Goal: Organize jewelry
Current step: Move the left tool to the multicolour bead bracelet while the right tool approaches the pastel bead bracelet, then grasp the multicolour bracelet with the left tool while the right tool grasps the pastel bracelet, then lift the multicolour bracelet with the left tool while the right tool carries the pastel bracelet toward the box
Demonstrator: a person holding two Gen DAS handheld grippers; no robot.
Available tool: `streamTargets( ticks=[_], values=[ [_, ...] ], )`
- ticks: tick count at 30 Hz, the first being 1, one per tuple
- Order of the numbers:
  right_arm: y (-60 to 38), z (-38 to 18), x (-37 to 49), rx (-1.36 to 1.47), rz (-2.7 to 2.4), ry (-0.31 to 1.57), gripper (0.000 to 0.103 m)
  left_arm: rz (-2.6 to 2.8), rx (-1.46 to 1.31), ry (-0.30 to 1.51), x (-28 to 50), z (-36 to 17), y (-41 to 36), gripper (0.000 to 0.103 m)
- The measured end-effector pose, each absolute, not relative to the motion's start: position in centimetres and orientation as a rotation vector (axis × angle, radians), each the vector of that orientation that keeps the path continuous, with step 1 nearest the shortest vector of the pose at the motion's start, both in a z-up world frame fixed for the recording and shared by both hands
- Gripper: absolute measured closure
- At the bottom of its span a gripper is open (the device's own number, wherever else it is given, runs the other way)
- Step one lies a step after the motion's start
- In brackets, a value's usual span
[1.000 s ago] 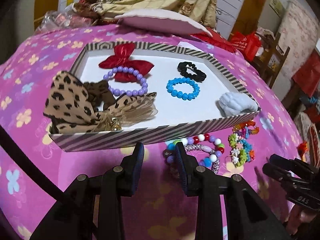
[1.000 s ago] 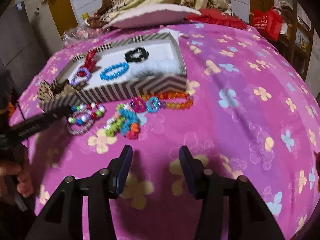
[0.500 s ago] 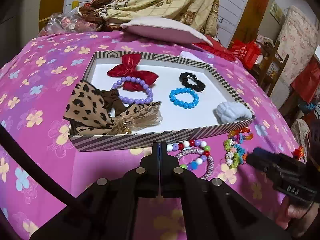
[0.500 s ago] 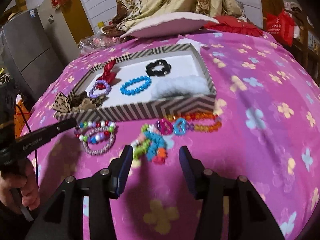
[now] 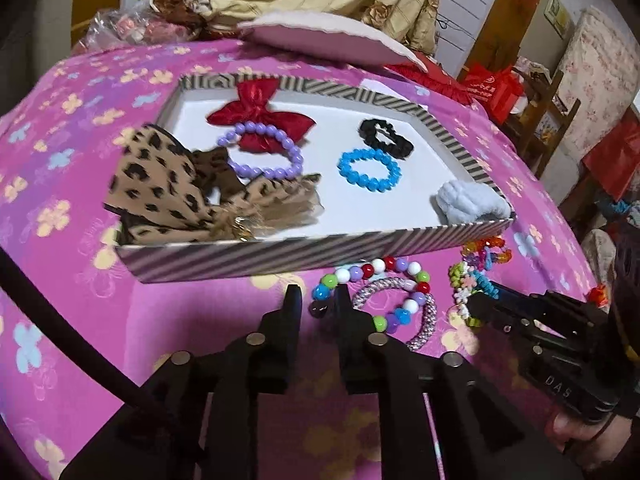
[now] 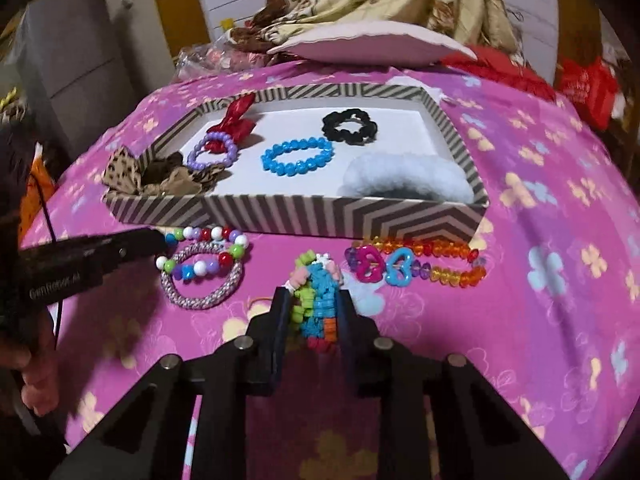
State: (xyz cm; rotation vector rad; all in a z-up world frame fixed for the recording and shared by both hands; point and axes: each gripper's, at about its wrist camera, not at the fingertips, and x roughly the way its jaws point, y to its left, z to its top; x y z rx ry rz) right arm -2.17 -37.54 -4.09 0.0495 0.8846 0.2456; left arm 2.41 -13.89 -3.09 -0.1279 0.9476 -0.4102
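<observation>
Between the jaws of the right gripper (image 6: 314, 312) sits the flower-bead bracelet (image 6: 316, 304), bunched up in green, blue and orange. The jaws have just been closing and now they press on it from both sides, while it lies on the pink flowered cloth (image 6: 540, 320). To do this step well, I think the grip must take the whole bundle, not one loop only, and the lift should go straight up before it goes toward the box. The left gripper (image 5: 316, 300) is nearly closed with a small gap, empty, and its right fingertip is just beside a bead of the multicolour bead bracelet (image 5: 376, 292). Farther away stands the striped box (image 6: 320, 216), which already holds the blue bracelet (image 6: 298, 156), the purple bracelet (image 6: 212, 152) and the black scrunchie (image 6: 348, 126). The free white floor near the blue bracelet seems a good place.
</observation>
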Motion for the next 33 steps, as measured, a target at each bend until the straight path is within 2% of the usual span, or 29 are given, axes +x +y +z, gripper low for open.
streamTargets(
  ticks=[4, 6, 7, 16, 18, 21, 29, 30, 31, 33],
  values=[
    [-37.8, -3.9, -2.8, 0.059, 0.242, 0.878, 0.082, -0.422, -0.102, 0.938, 2.3, -3.1, -14.4, 0.089],
    [-38.3, -3.2, -3.3, 0.085, 0.248, 0.855, 0.095, -0.418, -0.066, 0.934, 2.1, -3.1, -14.8, 0.091],
    [-38.6, -2.9, -3.6, 0.1, 0.243, 0.834, 0.095, -0.429, -0.057, 0.937, 2.1, -3.1, -14.9, 0.103],
    [-39.2, -3.2, -3.5, 0.136, 0.224, 0.85, 0.094, -0.436, -0.064, 0.874, 1.4, -1.2, -14.5, 0.102],
    [-39.5, -3.0, -3.6, 0.162, 0.224, 0.84, 0.09, -0.421, -0.083, 0.862, 1.6, -0.9, -14.0, 0.102],
    [-39.6, -3.0, -3.5, 0.189, 0.236, 0.837, 0.068, -0.411, -0.101, 0.852, 1.8, -0.6, -13.5, 0.102],
    [-38.4, -4.1, -2.6, 0.115, 0.225, 0.88, 0.068, -0.426, -0.107, 0.823, 1.5, 0.1, -13.4, 0.102],
    [-38.5, -4.1, -2.7, 0.121, 0.222, 0.877, 0.074, -0.425, -0.106, 0.826, 1.6, 0.1, -13.4, 0.102],
    [-38.6, -4.0, -2.8, 0.13, 0.232, 0.874, 0.086, -0.42, -0.109, 0.827, 1.6, 0.1, -13.3, 0.102],
    [-38.5, -3.6, -3.3, 0.117, 0.234, 0.865, 0.091, -0.414, -0.122, 0.828, 1.7, 0.1, -13.1, 0.102]
  ],
)
